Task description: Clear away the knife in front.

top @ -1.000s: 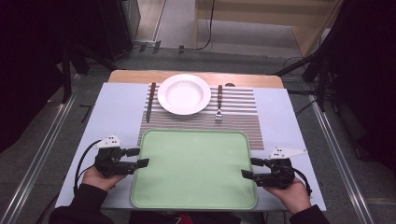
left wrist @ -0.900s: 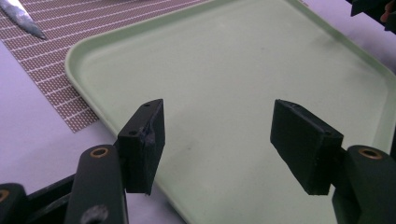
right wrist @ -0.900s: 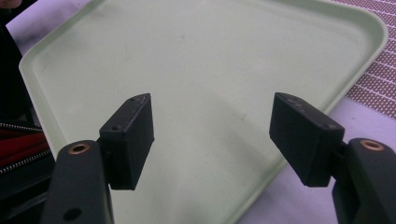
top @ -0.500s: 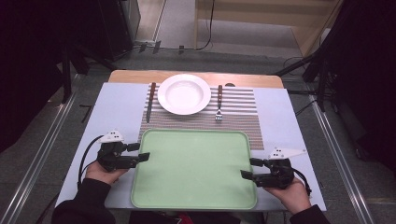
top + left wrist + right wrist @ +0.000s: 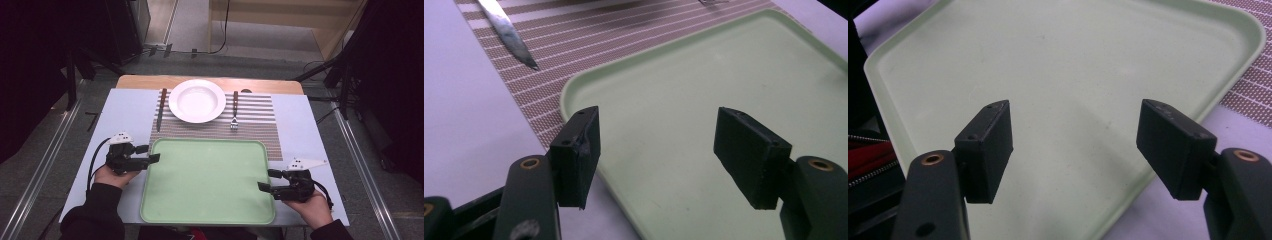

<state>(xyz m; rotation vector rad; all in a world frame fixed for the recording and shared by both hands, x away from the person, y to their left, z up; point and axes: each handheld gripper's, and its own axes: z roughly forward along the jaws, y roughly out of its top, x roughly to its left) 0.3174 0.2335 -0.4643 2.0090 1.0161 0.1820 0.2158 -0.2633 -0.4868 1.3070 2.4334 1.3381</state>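
Note:
A pale green tray (image 5: 207,180) lies empty at the near middle of the table. My left gripper (image 5: 150,154) is open at the tray's left edge near its far corner, jaws pointing right. In the left gripper view the left gripper (image 5: 664,155) straddles the tray's rim (image 5: 566,92). My right gripper (image 5: 267,180) is open at the tray's right edge, jaws pointing left. In the right gripper view the right gripper (image 5: 1083,150) hovers over the tray (image 5: 1058,65) with nothing between its jaws.
Beyond the tray a striped placemat (image 5: 260,125) carries a white plate (image 5: 196,100), a knife (image 5: 161,107) to its left and a fork (image 5: 234,110) to its right. The knife blade (image 5: 506,32) shows on the placemat (image 5: 599,40). The table drops off close behind both hands.
The left hand and its gripper have moved forward along the tray's left edge, toward the far left corner. The right gripper has stayed where it was.

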